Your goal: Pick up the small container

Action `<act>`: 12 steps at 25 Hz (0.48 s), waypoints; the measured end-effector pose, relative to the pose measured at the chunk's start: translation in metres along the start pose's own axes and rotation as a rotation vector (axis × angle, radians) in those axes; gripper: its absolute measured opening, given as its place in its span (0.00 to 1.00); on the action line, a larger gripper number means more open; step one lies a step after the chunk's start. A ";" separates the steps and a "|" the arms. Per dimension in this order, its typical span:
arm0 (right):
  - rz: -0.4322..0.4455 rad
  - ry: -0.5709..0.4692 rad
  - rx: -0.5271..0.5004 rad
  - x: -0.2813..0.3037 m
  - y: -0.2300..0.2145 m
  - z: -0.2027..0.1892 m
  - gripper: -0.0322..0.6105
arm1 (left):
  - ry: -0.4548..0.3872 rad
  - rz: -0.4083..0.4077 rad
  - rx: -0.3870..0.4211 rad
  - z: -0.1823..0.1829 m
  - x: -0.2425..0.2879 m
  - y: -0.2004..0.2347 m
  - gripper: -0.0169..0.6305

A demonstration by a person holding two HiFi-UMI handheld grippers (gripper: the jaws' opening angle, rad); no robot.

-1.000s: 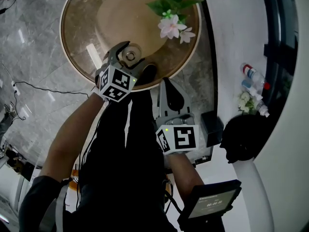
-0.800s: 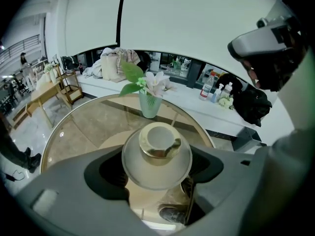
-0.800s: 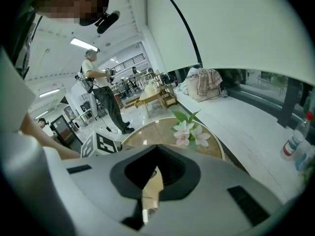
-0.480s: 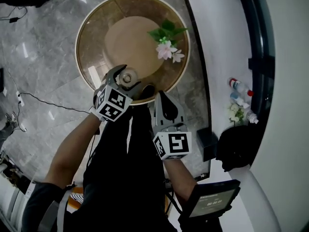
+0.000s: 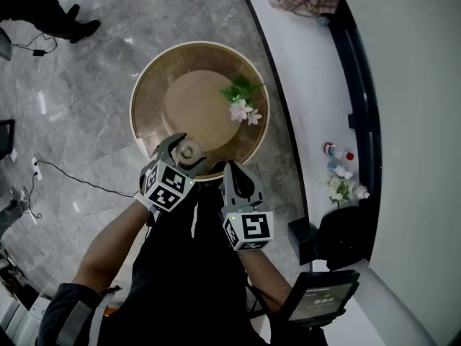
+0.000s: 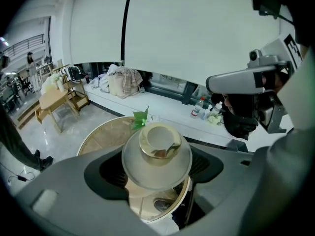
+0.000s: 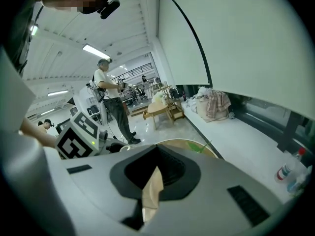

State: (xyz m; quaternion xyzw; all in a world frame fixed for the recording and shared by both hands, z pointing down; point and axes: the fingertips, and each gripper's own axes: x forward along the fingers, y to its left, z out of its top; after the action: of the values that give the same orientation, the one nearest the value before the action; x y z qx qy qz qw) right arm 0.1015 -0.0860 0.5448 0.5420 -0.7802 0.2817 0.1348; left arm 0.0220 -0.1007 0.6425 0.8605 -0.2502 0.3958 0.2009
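One small container [image 6: 156,156] lifted higher off round table [image 5: 155,99], clamped in left hand-held gripper [image 5: 185,148], right hand-held gripper [image 5: 236,170] clenched empty.

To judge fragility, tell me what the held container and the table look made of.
Container: frosted white, matte, likely glass or plastic; its collar shines gold, metal-like. Table: probably tinted glass; glossy, its base seems to show through.
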 end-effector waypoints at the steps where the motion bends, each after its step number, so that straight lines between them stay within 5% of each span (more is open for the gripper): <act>1: 0.002 -0.006 -0.006 -0.004 0.003 0.005 0.05 | -0.004 0.001 0.001 0.004 -0.009 -0.002 0.56; 12: -0.007 -0.076 -0.033 -0.055 0.019 0.050 0.05 | -0.018 -0.027 0.146 0.033 -0.088 -0.047 0.56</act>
State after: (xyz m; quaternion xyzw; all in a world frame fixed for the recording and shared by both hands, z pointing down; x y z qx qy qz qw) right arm 0.1090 -0.0680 0.4709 0.5525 -0.7876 0.2474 0.1150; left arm 0.0190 -0.0574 0.5466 0.8796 -0.2107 0.4026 0.1408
